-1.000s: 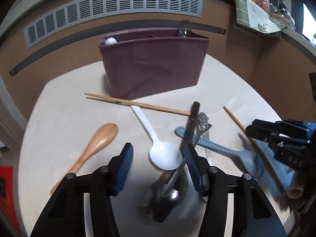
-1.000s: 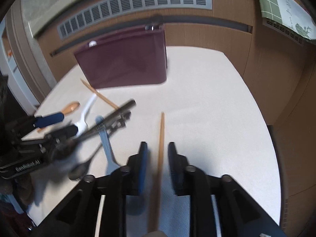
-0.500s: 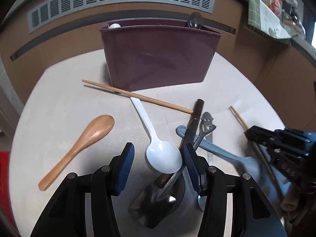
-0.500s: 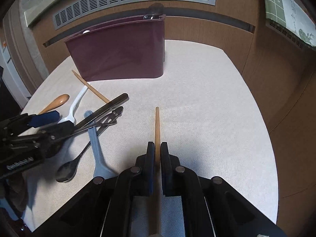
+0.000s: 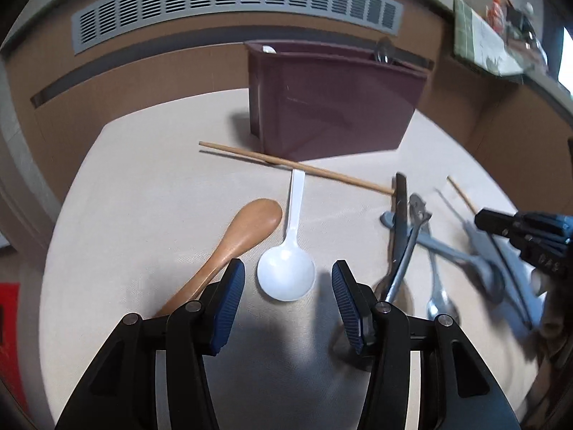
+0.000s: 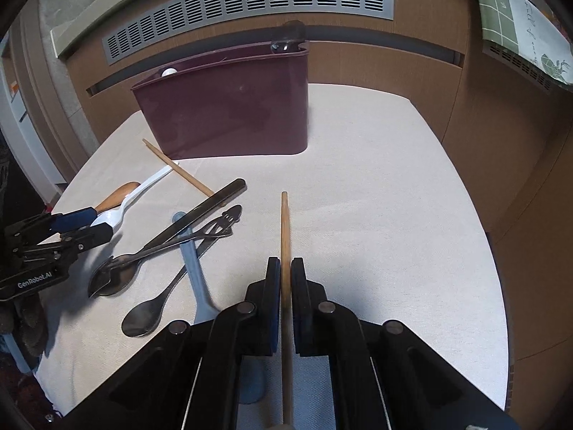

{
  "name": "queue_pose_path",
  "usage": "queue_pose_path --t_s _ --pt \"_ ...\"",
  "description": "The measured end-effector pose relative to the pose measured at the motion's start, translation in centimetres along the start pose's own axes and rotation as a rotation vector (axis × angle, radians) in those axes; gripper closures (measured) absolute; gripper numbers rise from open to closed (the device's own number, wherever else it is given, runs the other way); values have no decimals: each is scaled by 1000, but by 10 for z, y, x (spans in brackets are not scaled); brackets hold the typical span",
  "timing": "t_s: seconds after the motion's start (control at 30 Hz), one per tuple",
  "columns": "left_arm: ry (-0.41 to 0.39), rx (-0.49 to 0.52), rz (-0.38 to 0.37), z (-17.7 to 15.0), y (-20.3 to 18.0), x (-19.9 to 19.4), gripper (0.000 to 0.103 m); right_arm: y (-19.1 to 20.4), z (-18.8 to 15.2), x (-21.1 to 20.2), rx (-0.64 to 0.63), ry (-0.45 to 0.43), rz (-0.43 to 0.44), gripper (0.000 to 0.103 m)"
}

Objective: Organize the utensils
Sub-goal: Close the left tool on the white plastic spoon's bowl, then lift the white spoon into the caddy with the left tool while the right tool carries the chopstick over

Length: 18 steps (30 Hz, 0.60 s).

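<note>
Right hand-held gripper: I have it clamped on a chopstick; its jaws have just been closing on that stick.
Held chopstick: points toward the maroon bin, tip well short of it.
Left hand-held gripper: I see its jaws apart, around the bowl of a white spoon, pads not touching it.
Wooden spoon: just left of the white spoon.
Second chopstick: on the table, in front of the bin, crossing the white spoon's handle.
Metal spoons: in a loose pile between both grippers.
</note>
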<state>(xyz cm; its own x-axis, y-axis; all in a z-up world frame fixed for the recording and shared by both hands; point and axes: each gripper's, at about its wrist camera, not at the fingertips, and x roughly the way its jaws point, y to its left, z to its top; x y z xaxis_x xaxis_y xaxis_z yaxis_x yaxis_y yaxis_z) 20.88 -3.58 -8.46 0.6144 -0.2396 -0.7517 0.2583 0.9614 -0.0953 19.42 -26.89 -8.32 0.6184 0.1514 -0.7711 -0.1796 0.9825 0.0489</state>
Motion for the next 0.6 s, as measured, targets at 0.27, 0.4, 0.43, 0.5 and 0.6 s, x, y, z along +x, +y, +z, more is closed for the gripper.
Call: queue_pose_path --t_s 0.27,0.4,0.43,0.5,0.6 --pt "32 14 32 13 -6 17 67 -2 0 -3 7 -12 -3 98" --pt "7 -10 35 13 -4 13 68 -2 -1 -5 8 -22 2 98" --pt "-25 -12 45 14 -4 4 68 -3 -1 -7 10 -26 3 98" --pt "-88 -7 59 16 -4 -14 68 -4 -1 -11 16 -34 7 98" --pt "-191 -17 60 23 -2 -52 68 -4 1 -20 20 -56 10 98"
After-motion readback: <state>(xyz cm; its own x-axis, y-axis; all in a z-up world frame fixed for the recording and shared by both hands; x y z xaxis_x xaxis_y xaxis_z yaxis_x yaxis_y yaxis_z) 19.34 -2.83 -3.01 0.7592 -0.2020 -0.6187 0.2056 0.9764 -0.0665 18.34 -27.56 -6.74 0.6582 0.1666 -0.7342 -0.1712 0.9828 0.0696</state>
